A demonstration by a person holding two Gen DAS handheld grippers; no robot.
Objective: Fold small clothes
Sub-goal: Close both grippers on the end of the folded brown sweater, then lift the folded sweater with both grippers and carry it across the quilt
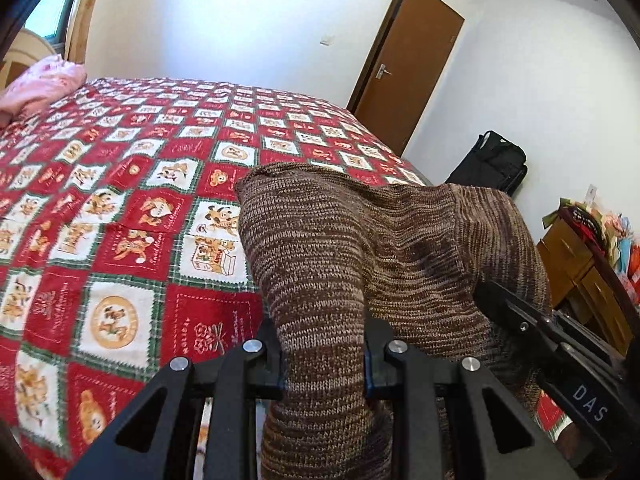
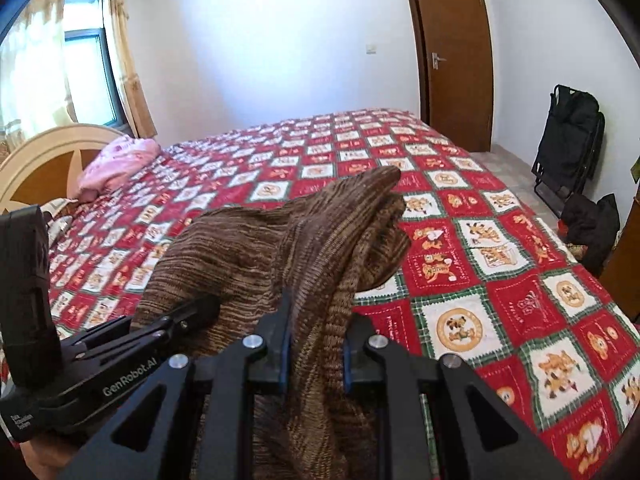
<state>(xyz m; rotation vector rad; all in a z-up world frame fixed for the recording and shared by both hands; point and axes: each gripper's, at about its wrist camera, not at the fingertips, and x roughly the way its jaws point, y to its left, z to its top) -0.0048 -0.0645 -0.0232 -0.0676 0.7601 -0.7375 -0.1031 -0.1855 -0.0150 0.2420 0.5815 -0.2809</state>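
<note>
Brown knit sweater [image 1: 360, 240] hangs bunched above the bed's red cartoon-check quilt [image 1: 120, 200], pinched at once by the left hand-held gripper [image 1: 324, 364] and the right hand-held gripper [image 2: 316, 356].

Daylight from the window [image 2: 86, 76] at the upper left fills the room; its panes and the curtain [image 2: 124, 60] are blown out. The white wall [image 2: 260, 40] glows evenly. Both views bulge with fisheye distortion, dark corners ringing them. Slight softness toward the edges, shadows faint
</note>
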